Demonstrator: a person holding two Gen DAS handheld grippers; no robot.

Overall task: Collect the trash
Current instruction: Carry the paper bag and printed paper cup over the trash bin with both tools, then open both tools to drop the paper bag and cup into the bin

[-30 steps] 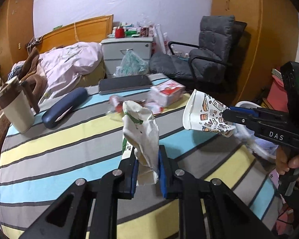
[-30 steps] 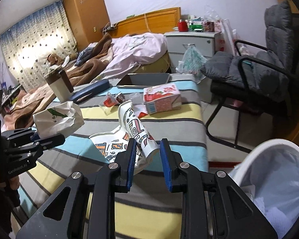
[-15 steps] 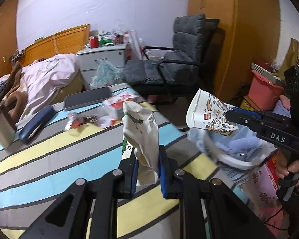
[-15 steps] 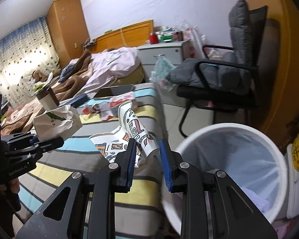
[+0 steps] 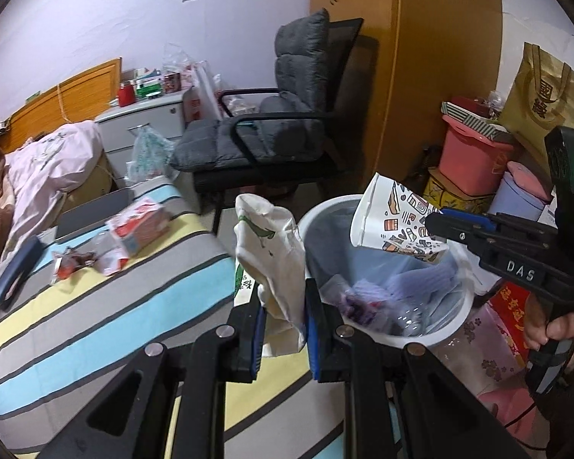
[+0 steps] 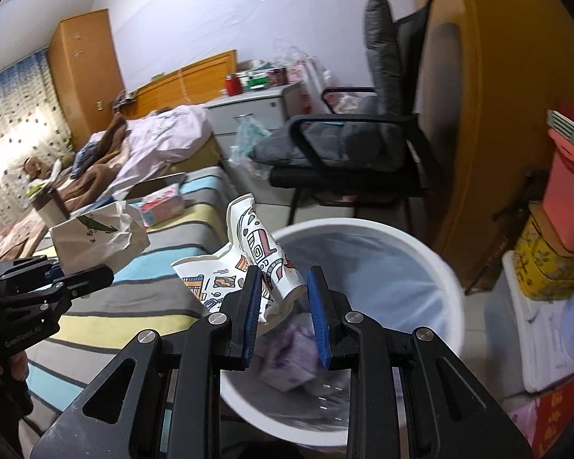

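Your left gripper (image 5: 283,329) clenched on the crumpled paper bag (image 5: 271,252) at the striped bed's edge (image 5: 210,244), your right gripper (image 6: 285,306) grasping the patterned paper cup (image 6: 256,260) over the white bin's rim (image 6: 363,225)

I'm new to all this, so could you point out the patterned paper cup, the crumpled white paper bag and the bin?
patterned paper cup (image 6: 256,244), right wrist view, printed side.
crumpled white paper bag (image 5: 271,256), left wrist view, creased middle.
bin (image 6: 432,264), right wrist view, white rim.
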